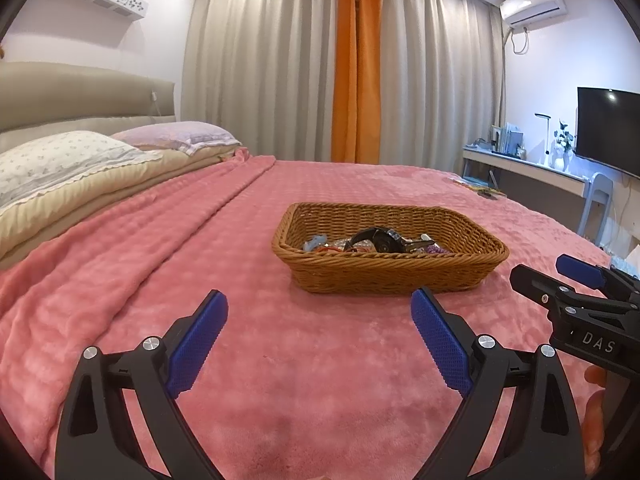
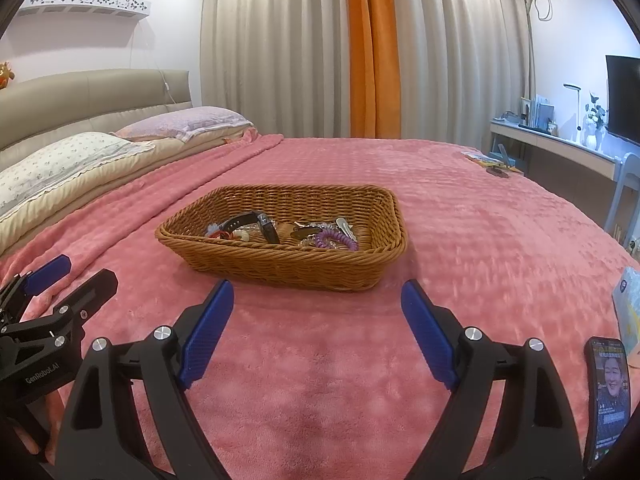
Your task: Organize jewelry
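A brown wicker basket (image 1: pixel 384 276) (image 2: pixel 280 264) rests on the pink bedspread. Inside lie a black watch (image 1: pixel 374 238) (image 2: pixel 256 224), a purple coil hair tie (image 2: pixel 336 240) (image 1: pixel 434 249), metal hair clips (image 2: pixel 312 229) and other small pieces. My left gripper (image 1: pixel 320 308) hovers open just short of the basket, nothing between its blue pads. My right gripper (image 2: pixel 318 300) is open too, empty, close to the basket's near wall. Each gripper shows at the edge of the other's view: the right gripper (image 1: pixel 548 270) at far right, the left gripper (image 2: pixel 80 272) at far left.
A phone (image 2: pixel 608 404) with a lit screen lies on the bedspread (image 2: pixel 480 240) at the near right, beside a light blue packet (image 2: pixel 628 300). Pillows (image 1: pixel 72 160) line the headboard at left. Small items (image 2: pixel 492 164) lie at the far right bed edge; a desk (image 2: pixel 560 144) stands beyond.
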A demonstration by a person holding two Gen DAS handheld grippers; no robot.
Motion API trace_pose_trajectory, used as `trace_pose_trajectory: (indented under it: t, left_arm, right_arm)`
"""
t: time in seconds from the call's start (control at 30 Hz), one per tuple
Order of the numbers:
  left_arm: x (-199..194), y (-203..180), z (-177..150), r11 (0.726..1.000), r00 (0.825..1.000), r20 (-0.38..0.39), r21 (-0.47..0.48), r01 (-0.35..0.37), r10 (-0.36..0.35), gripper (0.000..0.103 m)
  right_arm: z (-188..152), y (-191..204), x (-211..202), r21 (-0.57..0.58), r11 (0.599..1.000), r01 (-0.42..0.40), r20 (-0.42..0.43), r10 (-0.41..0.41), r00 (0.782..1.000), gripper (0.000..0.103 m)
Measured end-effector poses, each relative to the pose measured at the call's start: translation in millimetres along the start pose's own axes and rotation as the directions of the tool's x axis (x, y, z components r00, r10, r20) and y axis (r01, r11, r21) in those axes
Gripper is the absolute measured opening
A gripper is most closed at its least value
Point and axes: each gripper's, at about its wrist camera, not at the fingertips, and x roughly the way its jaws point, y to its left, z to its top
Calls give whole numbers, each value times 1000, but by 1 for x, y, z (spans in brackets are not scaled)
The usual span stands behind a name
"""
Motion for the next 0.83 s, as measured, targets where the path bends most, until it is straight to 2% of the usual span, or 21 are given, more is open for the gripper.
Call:
trace_pose_trajectory:
  t: [0.5, 0.63, 0.83]
  left_arm:
    - [0, 0, 0, 1000, 1000, -2, -4, 7, -7, 90]
    - [1, 1, 0, 1000, 1000, -18, -17, 3, -3, 94]
    - [0, 3, 0, 1000, 1000, -20, -24, 9, -9, 94]
  right_arm:
    - [0, 0, 0, 1, 1000, -1, -2, 1, 1000, 82]
    - [0, 0, 0, 1, 1000, -1, -3, 2, 1000, 82]
    - [0, 0, -1, 1, 1000, -1, -3, 1, 1000, 82]
